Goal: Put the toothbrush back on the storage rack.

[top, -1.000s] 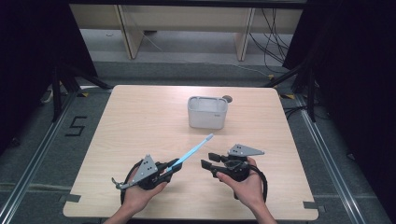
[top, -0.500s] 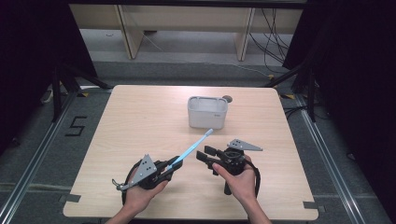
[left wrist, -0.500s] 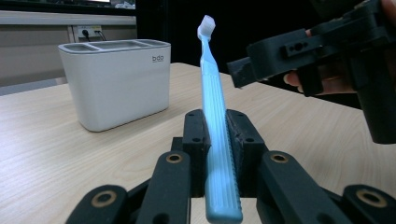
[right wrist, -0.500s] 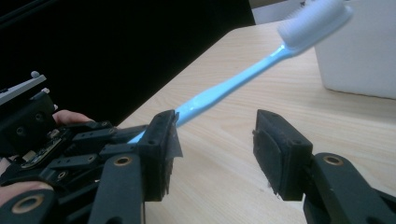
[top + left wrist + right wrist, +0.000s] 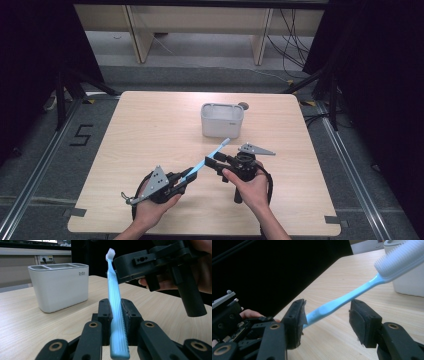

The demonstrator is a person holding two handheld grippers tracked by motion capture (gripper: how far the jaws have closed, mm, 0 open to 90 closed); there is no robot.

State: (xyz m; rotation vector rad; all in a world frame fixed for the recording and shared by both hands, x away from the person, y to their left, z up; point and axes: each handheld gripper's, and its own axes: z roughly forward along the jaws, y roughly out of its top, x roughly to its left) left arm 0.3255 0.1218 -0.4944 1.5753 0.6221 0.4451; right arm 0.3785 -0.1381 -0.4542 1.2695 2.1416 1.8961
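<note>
A light blue toothbrush [image 5: 209, 157] slants up from my left gripper [image 5: 184, 178], which is shut on its handle [image 5: 116, 322]; the white bristle head [image 5: 402, 258] points toward the back of the table. My right gripper [image 5: 214, 163] is open, and its two pads straddle the middle of the handle [image 5: 329, 307] without closing on it. One pad [image 5: 297, 315] touches or nearly touches the handle. A white holder [image 5: 222, 120] with compartments on top stands just beyond the brush head.
The light wooden table [image 5: 150, 130] is bare to the left and right of the holder. A small dark round object [image 5: 244, 105] lies behind the holder's right corner. Black cables trail from both grippers near the table's front edge.
My right gripper moved left from beside the brush until its open jaws came around the handle. The left gripper and toothbrush stayed nearly still.
</note>
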